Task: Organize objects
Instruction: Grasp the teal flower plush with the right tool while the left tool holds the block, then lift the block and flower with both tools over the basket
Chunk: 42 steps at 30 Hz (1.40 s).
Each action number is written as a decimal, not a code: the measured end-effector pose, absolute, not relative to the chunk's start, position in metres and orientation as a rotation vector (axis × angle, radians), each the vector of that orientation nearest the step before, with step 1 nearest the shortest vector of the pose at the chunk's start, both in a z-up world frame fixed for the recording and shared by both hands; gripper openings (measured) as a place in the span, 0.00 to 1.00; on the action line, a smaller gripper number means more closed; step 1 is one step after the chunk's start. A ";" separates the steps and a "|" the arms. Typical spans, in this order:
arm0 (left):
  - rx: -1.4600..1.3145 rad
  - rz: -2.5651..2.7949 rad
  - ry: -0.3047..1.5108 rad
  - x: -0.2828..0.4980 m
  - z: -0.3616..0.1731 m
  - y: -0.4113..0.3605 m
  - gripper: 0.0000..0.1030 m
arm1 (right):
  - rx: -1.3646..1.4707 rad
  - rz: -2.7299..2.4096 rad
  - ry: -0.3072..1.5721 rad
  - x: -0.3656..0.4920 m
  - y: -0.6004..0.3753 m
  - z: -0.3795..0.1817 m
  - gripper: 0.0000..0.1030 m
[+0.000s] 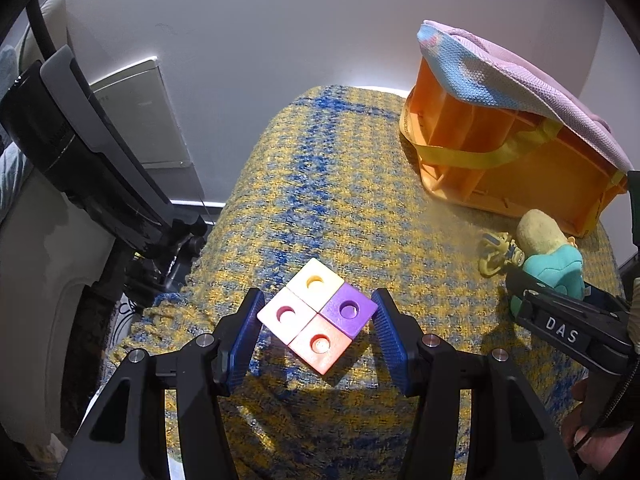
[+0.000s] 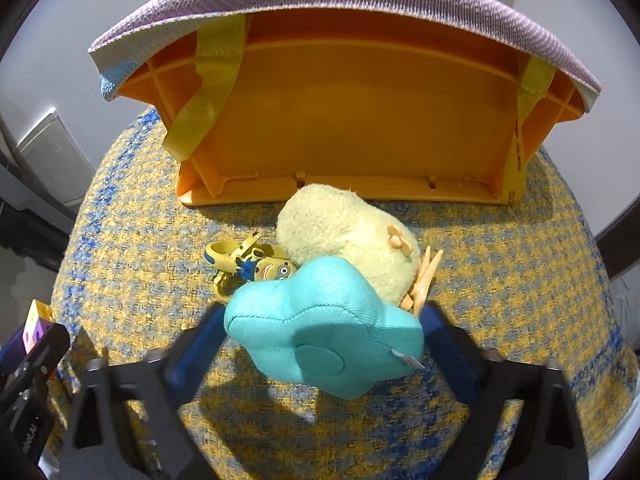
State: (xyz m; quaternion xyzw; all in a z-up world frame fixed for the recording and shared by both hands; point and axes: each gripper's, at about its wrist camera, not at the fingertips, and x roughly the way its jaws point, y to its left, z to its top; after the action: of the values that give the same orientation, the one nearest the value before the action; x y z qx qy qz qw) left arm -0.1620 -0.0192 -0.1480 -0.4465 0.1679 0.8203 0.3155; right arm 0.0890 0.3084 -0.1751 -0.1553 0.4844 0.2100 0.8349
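The block of four cubes (image 1: pixel 318 316), cream, pink, purple and coral, each with a round hole on top, sat corner-on between the blue pads of the left claw (image 1: pixel 318 322), which was closed on it, one pad on the pink corner and the other on the purple. It rested on the yellow-and-blue woven tabletop (image 1: pixel 320 184). At about three o'clock from the block lay the plush toy (image 2: pixel 332 320), with a teal fabric part nearest the camera and a pale yellow fuzzy body behind it. The right claw (image 2: pixel 324 344) stood astride the teal part with a pad at each flank; the blurred view did not show whether they pressed on it. Touching the plush at its ten o'clock side was a small yellow cartoon figure (image 2: pixel 256 266), and peach-coloured plastic pieces (image 2: pixel 424 280) stuck out at its three o'clock side. Beyond them, at twelve o'clock, an orange plastic bin (image 2: pixel 352 120) lay on its side with yellow straps (image 2: pixel 204 96) across it and a pink-and-blue knitted cloth (image 2: pixel 360 4) draped over its top.
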 end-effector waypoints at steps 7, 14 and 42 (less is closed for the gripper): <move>-1.152 2.147 0.469 -0.156 -0.147 -0.014 0.53 | -0.300 0.453 1.018 0.084 0.298 -0.170 0.76; -1.144 2.125 0.477 -0.145 -0.141 -0.008 0.53 | -0.309 0.479 0.970 0.071 0.278 -0.151 0.76; -1.010 2.035 0.518 -0.073 -0.070 0.070 0.53 | -0.287 0.456 0.819 0.101 0.182 -0.047 0.76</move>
State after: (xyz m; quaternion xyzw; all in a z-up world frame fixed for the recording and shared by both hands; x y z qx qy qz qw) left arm -0.0726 0.0700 -0.0699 -0.3984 0.2042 0.8024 0.3947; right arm 0.1012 0.1819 -0.0467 -0.1379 0.3934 0.2189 0.8822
